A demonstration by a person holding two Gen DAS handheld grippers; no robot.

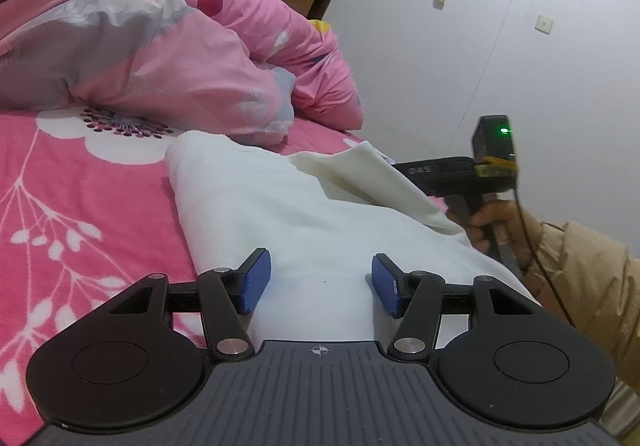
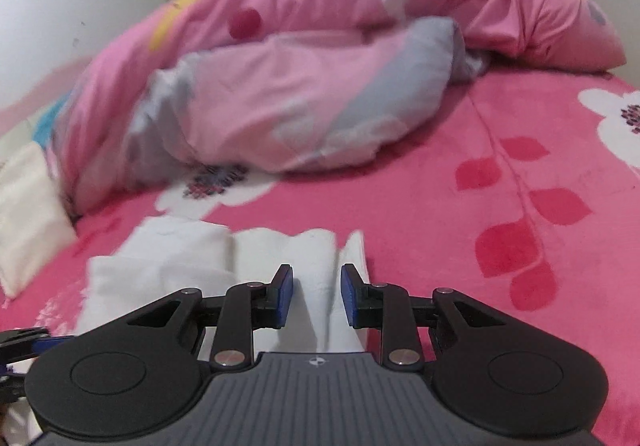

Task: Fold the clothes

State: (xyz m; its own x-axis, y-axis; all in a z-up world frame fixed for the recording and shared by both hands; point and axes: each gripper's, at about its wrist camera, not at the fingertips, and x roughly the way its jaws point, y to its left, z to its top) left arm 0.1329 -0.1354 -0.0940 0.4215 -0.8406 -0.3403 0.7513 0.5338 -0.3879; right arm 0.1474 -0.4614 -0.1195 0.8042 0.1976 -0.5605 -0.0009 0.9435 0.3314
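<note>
A soft white garment (image 1: 256,206) is being spanned by the spread left gripper (image 1: 321,282); its folded ridge is being pinched by the right gripper (image 2: 316,296) on plush pink bedding (image 2: 460,150).

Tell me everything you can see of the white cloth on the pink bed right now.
The white cloth garment looks soft and fleecy, unpatterned. It lies partly folded on the pink floral bedsheet, with rolled, layered edges at its far end in the right wrist view. One cream-toned corner is lifted, apparently pinched by the right gripper. The open left gripper straddles the cloth, pads apart. The crumpled pink duvet sits behind it.
</note>
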